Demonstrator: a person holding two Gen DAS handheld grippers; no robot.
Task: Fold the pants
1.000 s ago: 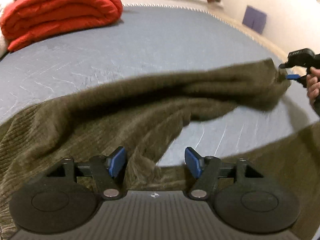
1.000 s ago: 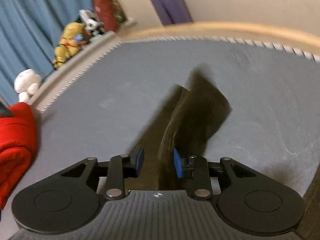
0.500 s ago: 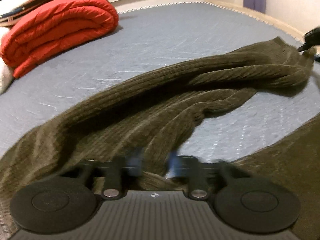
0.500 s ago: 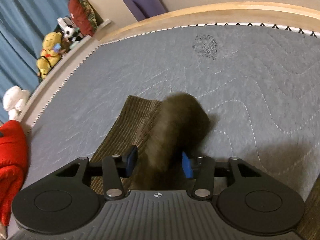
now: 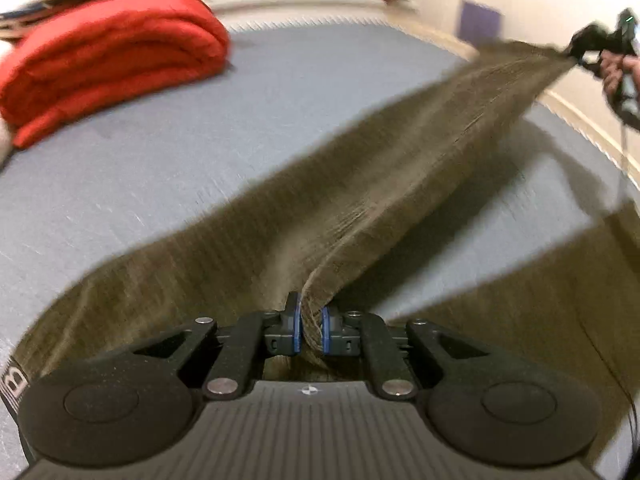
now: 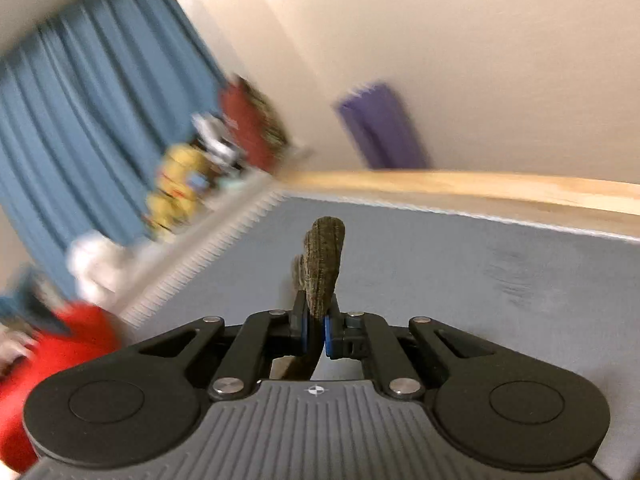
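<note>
The olive corduroy pants (image 5: 360, 200) stretch taut above the grey mattress (image 5: 240, 120), from near centre to the upper right. My left gripper (image 5: 310, 326) is shut on one bunched end of a leg. My right gripper (image 5: 576, 54) is at the far upper right in the left wrist view, holding the other end lifted. In the right wrist view my right gripper (image 6: 316, 330) is shut on a fold of the pants (image 6: 324, 264) that sticks up past the pads. The other leg (image 5: 540, 300) lies on the mattress at right.
A folded red quilt (image 5: 108, 60) lies at the far left of the mattress. A ledge with stuffed toys (image 6: 180, 188) and blue curtains (image 6: 80, 140) runs along the back. A wooden bed rail (image 6: 480, 188) borders the right edge by the wall.
Both grippers have closed on the pants leg and lifted it. The slack, sagging leg is now pulled taut between them, off the mattress.
</note>
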